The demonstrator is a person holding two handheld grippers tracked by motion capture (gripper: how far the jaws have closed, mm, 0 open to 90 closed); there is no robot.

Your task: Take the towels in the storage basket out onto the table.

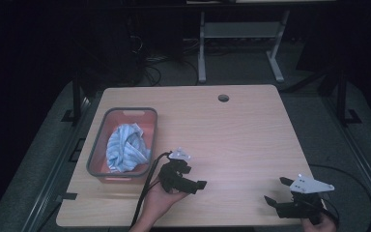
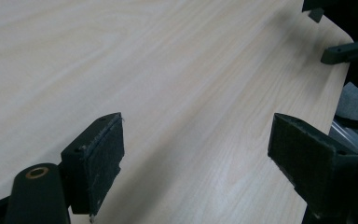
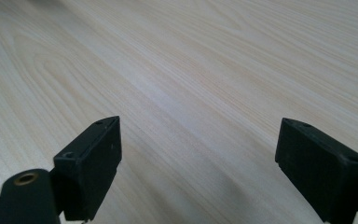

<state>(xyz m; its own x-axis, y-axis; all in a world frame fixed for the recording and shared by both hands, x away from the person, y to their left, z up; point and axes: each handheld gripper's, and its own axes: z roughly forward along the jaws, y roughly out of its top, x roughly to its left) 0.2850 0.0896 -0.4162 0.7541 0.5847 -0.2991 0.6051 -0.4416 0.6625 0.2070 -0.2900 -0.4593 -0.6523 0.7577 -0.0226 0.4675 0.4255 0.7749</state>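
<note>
A blue striped cloth is lying bunched in the grey basket, just left of the left gripper. Its jaws are gaping wide, holding nothing. The right gripper is sitting far right, also wide open and empty.

- Cloth: pale blue with white stripes.
- Basket: grey rim, salmon-red interior.
- Table: light wood grain.
- Left gripper, right gripper: black; top plates grey.
</note>
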